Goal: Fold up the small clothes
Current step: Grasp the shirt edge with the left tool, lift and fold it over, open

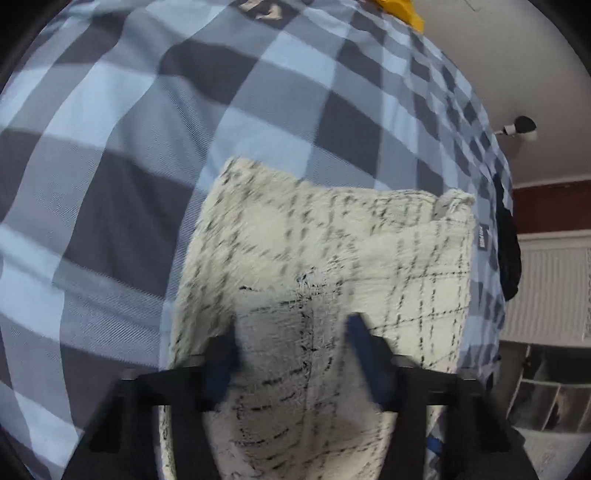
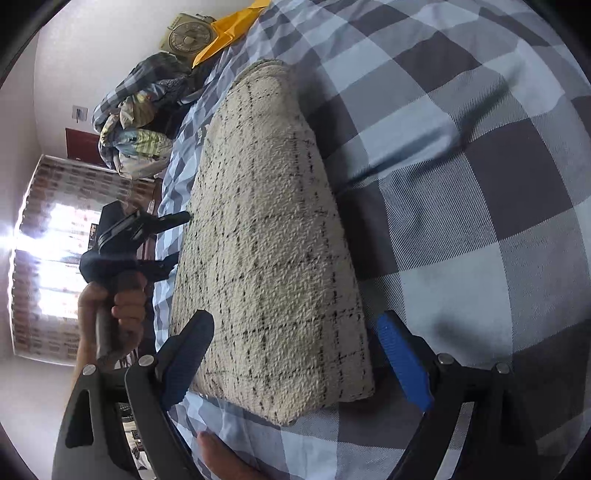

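Note:
A cream knitted garment with thin black check lines (image 2: 269,236) lies folded on a blue-and-grey checked bedspread (image 2: 461,206). It also shows in the left wrist view (image 1: 332,258). My right gripper (image 2: 295,354) is open, its blue pads on either side of the garment's near end, just above it. My left gripper (image 1: 291,347) is open over the garment's edge, its image blurred. The left gripper also shows in the right wrist view (image 2: 173,236), held by a hand at the garment's left side.
A pile of crumpled clothes (image 2: 136,122) lies at the bed's far end, with a yellow item (image 2: 229,29) and a fan (image 2: 188,37) beyond it. A bright curtained window (image 2: 55,266) is at left. The bedspread (image 1: 110,147) stretches left of the garment.

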